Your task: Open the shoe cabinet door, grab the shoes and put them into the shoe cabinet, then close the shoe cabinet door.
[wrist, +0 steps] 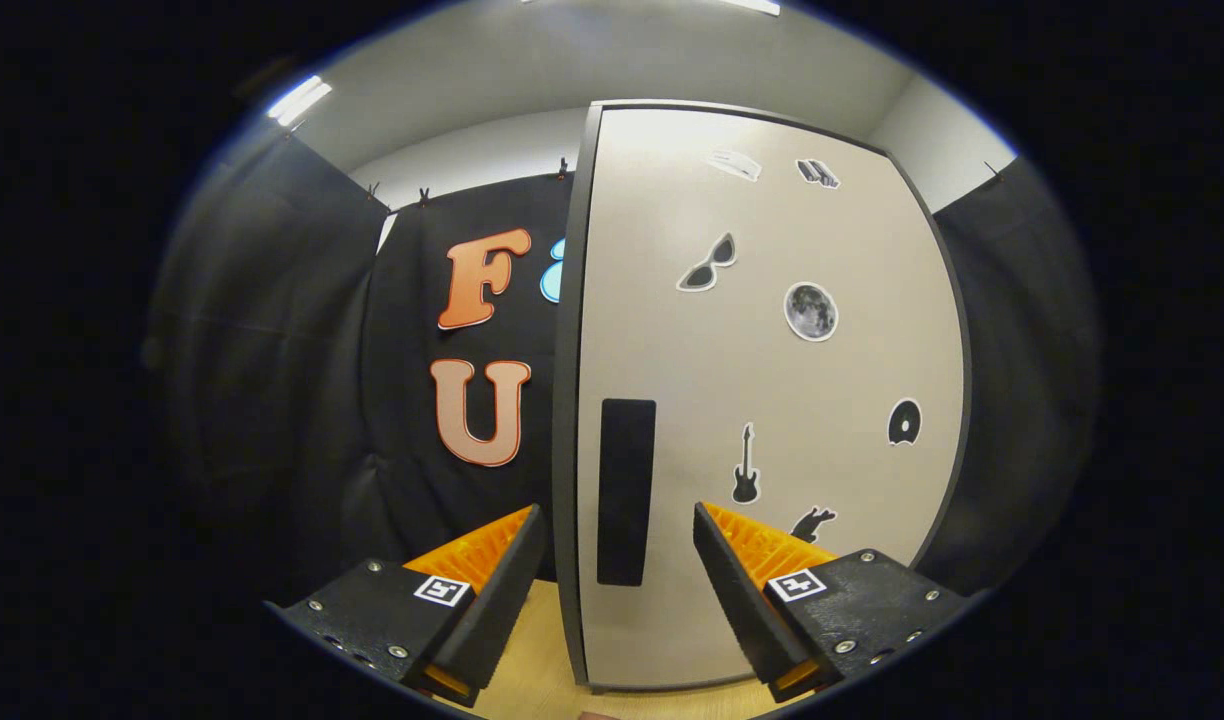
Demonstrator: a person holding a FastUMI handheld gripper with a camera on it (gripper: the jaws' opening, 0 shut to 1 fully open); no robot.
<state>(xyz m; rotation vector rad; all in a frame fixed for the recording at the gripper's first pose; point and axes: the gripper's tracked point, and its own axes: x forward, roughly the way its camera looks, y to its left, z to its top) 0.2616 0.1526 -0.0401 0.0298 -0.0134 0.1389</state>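
No readable words, brands or numbers on the equipment or furniture. Shoe cabinet door [772,620] carries picture stickers only: sunglasses [708,264], moon [810,311], guitar [745,464], disc [904,422]. 2 more stickers [818,173] near the door's top are too blurred to identify. Gripper [617,510]: fingers spread apart, empty, with the door's dark handle strip [626,490] just ahead between them. Each finger bears 1 square black-and-white marker [442,589], a code pattern and not text.

The beige shoe cabinet door [772,400] stands upright and shut, its black handle strip [626,490] just ahead.
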